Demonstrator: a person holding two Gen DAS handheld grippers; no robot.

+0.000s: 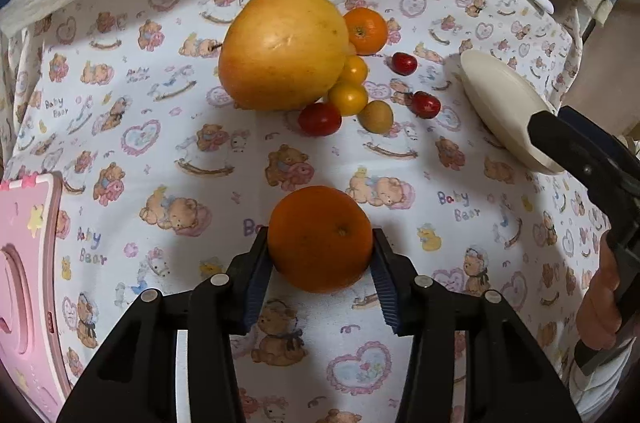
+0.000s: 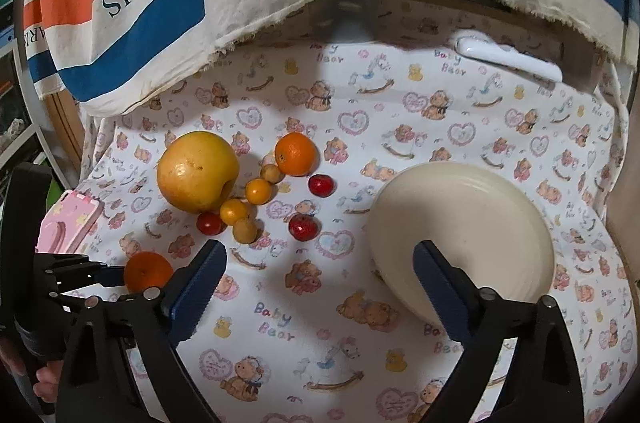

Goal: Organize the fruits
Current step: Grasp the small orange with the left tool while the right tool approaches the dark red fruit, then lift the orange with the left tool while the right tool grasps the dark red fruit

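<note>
At the far left a pink case (image 1: 24,263) lies on the bear-print cloth (image 1: 160,151) that covers the tabletop. Just right of it the left claw (image 1: 320,275) sits low over the cloth, its blue pads (image 1: 256,287) pressed against both sides of an orange (image 1: 320,237) — a firm hold. Beyond, mid-cloth, a large yellow grapefruit (image 1: 282,49) heads a cluster: a smaller orange (image 1: 366,30), small yellow fruits (image 1: 349,97) and red cherry tomatoes (image 1: 319,119). Further right stands a cream plate (image 2: 464,231), empty. The right claw (image 2: 320,287) hovers with jaws spread wide — nothing held, its right finger in front of the plate's near rim.
</note>
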